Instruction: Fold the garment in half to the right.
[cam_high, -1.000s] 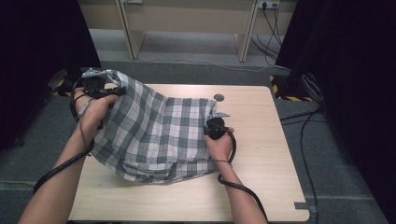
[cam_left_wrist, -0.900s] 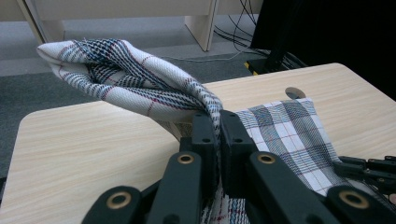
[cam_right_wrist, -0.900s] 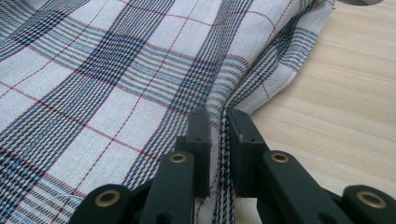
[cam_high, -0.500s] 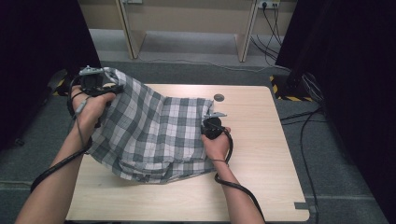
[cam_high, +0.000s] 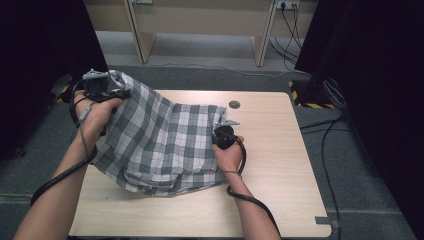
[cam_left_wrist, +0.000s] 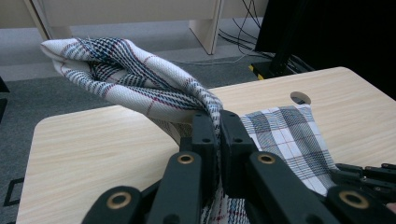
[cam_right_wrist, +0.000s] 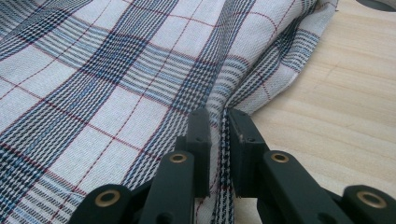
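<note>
While we look down from the high view, we see a checked cloth (cam_high: 160, 140) spread over the left half of the pale wooden worktop (cam_high: 280, 170). It is a woven fabric, white and grey-blue squares with thin red lines, soft and full of folds. Its lower edge lies in loose waves near the bottom centre of the frame, and its upper left corner is lifted off the surface.

We see the left tool (cam_high: 102, 89) at the upper left of the high view, held above the worktop's edge. In the left gripper view its black jaws are pressed together on a bunched fold of the cloth (cam_left_wrist: 140, 84), which rises from the jaws and curves to the upper left of that frame like a rolled tube. The rest of the fabric hangs down from there.

The right tool (cam_high: 223, 131) is near the centre of the high view, at the right edge of the cloth. In the right gripper view its jaws pinch a narrow ridge of the fabric (cam_right_wrist: 116, 79) just beside the hem, and bare wood grain (cam_right_wrist: 336, 102) shows at the right. A round hole (cam_high: 234, 104) sits in the worktop above this tool.
</note>
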